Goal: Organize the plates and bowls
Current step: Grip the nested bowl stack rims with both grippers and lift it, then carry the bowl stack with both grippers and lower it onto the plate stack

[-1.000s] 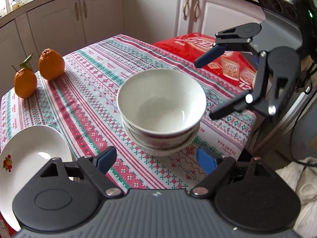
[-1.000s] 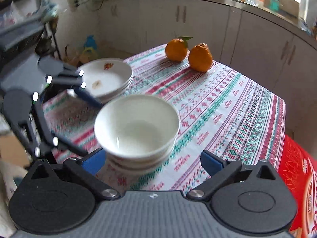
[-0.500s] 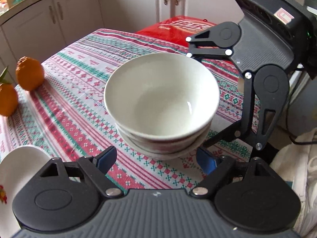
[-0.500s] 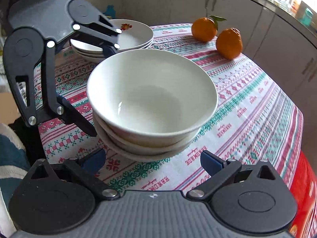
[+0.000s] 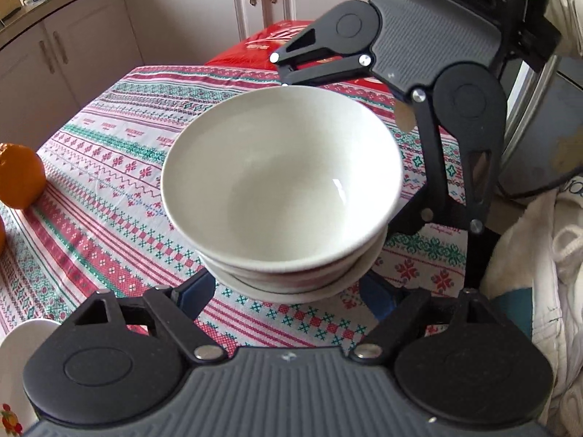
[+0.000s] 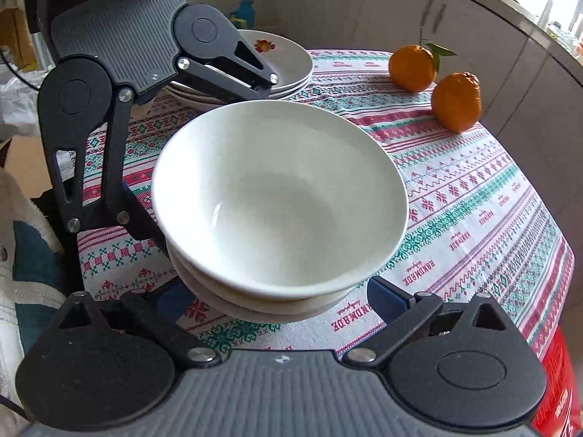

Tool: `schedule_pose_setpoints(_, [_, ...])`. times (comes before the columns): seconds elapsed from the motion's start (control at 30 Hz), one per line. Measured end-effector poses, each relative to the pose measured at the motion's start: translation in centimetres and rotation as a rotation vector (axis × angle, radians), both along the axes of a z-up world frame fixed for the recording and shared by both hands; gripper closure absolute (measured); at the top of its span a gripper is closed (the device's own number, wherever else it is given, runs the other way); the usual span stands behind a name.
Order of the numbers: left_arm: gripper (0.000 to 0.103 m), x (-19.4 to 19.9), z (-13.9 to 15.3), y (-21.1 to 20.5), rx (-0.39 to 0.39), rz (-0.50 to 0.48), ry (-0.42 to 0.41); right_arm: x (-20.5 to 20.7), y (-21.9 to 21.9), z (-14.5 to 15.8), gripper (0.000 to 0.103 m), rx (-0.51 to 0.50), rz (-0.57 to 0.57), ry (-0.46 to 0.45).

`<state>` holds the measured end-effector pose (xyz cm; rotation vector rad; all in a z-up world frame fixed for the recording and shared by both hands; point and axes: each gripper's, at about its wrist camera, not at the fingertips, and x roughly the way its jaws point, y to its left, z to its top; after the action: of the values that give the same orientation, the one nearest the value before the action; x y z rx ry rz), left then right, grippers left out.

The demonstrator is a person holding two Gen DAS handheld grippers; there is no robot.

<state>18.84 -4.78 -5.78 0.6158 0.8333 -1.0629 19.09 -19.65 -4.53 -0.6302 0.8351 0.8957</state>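
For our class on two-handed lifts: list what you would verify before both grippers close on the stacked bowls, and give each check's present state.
1. Bowl stack sits between the left gripper fingers: ok, blue pads flank its base.
2. Stack sits between the right gripper fingers too: ok.
3. Pads pressing on the stack: not ok yet. The left jaws have just been closing, but a gap shows.
4. Bowls nested evenly: ok, the rims look level, none tipped.
5. Two grippers clear of each other: cannot tell, since their fingertips vanish behind the bowls.
6. Plate stack and oranges stand clear of the bowls: ok.
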Motion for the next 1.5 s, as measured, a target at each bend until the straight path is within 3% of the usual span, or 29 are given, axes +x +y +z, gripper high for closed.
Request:
schedule_pose_setpoints(0.3, [0.022, 0.9, -0.1, 0.3, -0.039, -0.023, 0.046, 0.6, 0.1, -0.1, 0.004, 0.001, 0.019, 0.033])
schedule_pose_setpoints(0.9, [0.025, 0.9, 0.2, 0.3, -0.023, -0.047, 0.042, 1.0, 0.5, 0.2, 0.011, 0.002, 0.017, 0.088])
schedule_pose_setpoints(1.13, [0.026, 0.4, 0.9, 1.1, -0.044, -0.025, 0.045, 0.5, 1.4, 1.2, 0.011, -0.018, 0.039, 0.069])
schedule_pose_setpoints(1.5, [0.026, -0.4, 4.3, 4.8, -0.075, 0.055, -0.012, 0.7, 4.8, 4.6, 0.011, -0.014, 0.115, 0.013])
